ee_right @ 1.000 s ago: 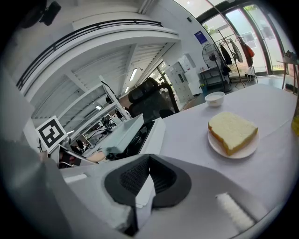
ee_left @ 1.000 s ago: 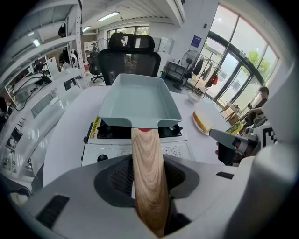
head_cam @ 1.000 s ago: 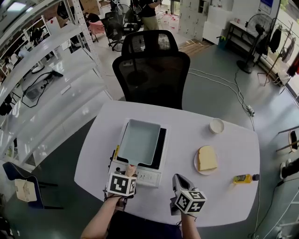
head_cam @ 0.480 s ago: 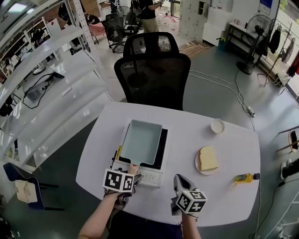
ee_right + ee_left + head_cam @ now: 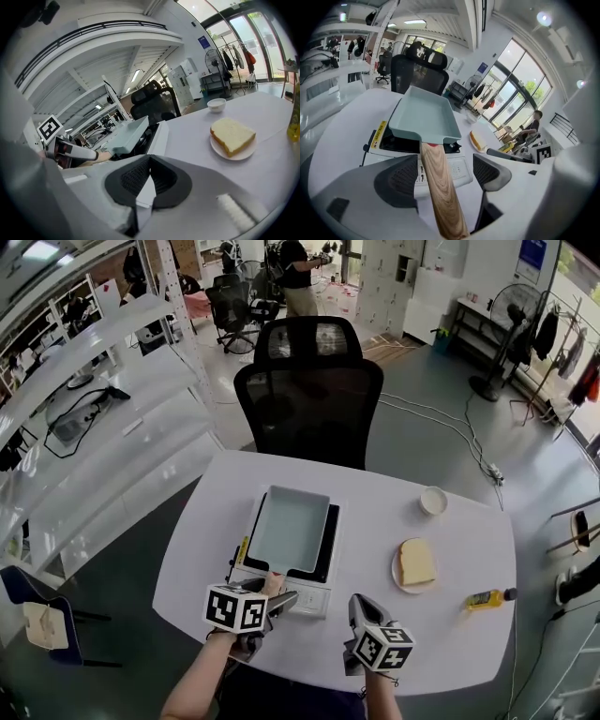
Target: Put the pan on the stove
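**Pan on the stove, left gripper releasing.**
The pan sits on the stove, with its handle overhanging the front toward the table edge. The left gripper has its jaws opening, the handle between them but unpressed. The right gripper is closed and empty. Risk: pulling back sideways or upward could snag the handle and slew or tip the pan. Straight back is clear, and the plate lies well apart.
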`<state>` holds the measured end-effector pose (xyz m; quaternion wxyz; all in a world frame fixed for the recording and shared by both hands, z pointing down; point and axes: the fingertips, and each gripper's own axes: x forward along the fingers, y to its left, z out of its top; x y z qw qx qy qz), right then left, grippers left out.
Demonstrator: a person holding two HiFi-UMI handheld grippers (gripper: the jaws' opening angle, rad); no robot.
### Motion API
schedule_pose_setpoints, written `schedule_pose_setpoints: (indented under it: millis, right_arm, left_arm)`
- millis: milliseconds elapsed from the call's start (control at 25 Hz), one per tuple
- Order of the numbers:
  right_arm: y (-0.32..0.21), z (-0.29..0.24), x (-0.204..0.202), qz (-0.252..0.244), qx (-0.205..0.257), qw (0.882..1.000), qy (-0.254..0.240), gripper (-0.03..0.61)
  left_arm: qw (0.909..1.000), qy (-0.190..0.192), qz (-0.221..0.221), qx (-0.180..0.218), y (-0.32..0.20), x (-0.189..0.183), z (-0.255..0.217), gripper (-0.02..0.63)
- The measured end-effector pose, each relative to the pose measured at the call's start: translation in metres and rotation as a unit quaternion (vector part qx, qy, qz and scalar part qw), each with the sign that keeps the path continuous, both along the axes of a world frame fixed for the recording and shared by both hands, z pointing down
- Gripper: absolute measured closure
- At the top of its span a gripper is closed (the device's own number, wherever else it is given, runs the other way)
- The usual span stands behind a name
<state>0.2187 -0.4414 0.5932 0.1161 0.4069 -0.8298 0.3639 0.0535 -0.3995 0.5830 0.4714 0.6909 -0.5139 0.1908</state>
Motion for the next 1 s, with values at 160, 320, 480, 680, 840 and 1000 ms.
schedule_pose_setpoints:
  millis: [160, 320, 480, 680, 840, 1000]
  right_arm:
    - [-0.002, -0.015, -0.001, 0.0, 0.015, 1.0, 0.007, 0.576]
    - [-0.005, -0.03, -0.003, -0.001, 0.031, 0.999, 0.023, 0.577]
    - [-0.001, -0.043, -0.013, -0.017, 0.043, 0.998, 0.044, 0.577]
    - [0.0, -0.064, -0.024, -0.024, 0.056, 0.997, 0.043, 0.576]
    - [0.001, -0.089, -0.034, -0.017, 0.069, 0.997, 0.013, 0.575]
    - [0.006, -0.124, -0.047, -0.016, 0.104, 0.994, -0.028, 0.576]
  left_arm:
    - [0.9969, 0.056, -0.022, 0.05, -0.002, -0.005, -0.02, 0.258]
    - [0.9934, 0.07, -0.022, 0.088, -0.001, -0.016, -0.031, 0.259]
    - [0.9862, 0.099, -0.03, 0.129, -0.009, -0.027, -0.041, 0.259]
    - [0.9742, 0.127, -0.021, 0.186, -0.021, -0.034, -0.06, 0.259]
    - [0.9658, 0.084, -0.009, 0.245, -0.024, -0.046, -0.089, 0.259]
    - [0.9455, 0.051, 0.017, 0.321, -0.015, -0.055, -0.129, 0.261]
